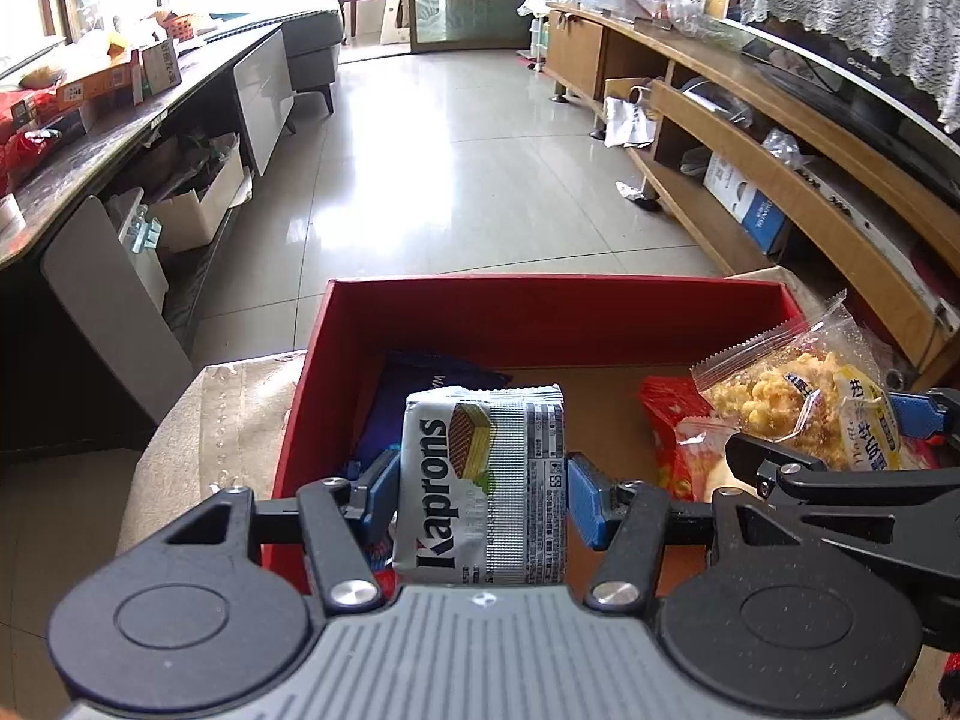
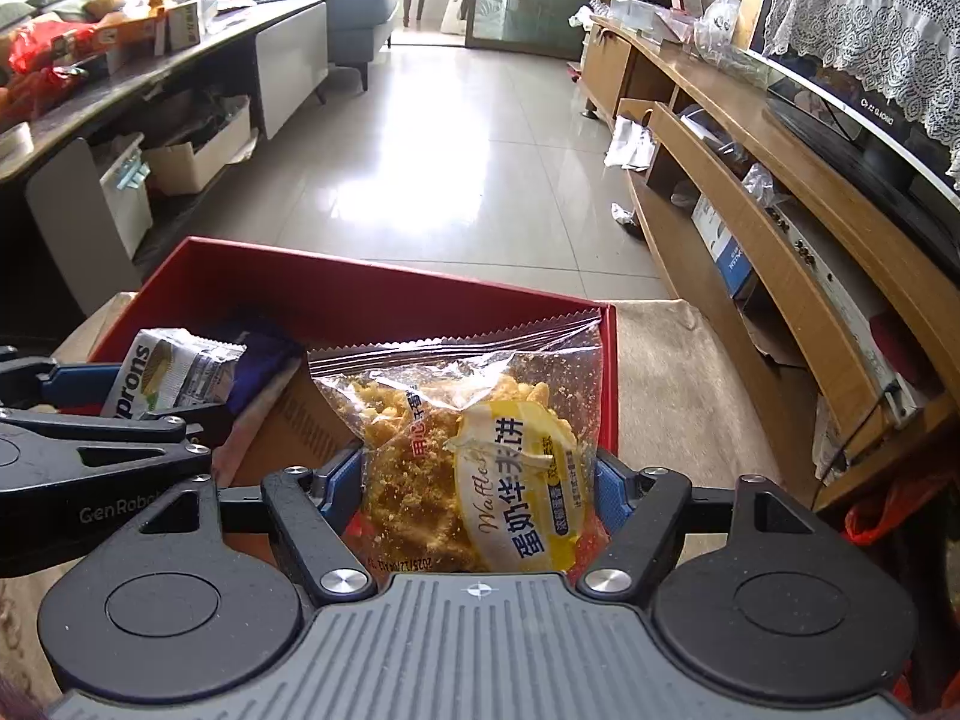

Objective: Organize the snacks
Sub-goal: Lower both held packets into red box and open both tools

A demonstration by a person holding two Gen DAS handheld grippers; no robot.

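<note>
Kaprons wafer pack [image 1: 483, 480] pinched in left gripper [image 1: 483, 489], waffle-biscuit bag [image 2: 480, 468] clamped in right gripper [image 2: 480, 495], both above red box [image 1: 540, 312]. Next, probably: lower, release inside.

the left gripper [image 1: 483, 489] points forward and downward, its blue pads [image 1: 583, 498] pressed against both sides of a wafer pack [image 1: 480, 480] that stands between them. the right gripper [image 2: 477, 480] sits just beside it at a like tilt, jaws set wider, blue pads [image 2: 609, 495] clamped on the sides of a waffle bag [image 2: 480, 456]. in each wrist view the other gripper's black arm and blue fingertip reach in from the side, close alongside.
</note>
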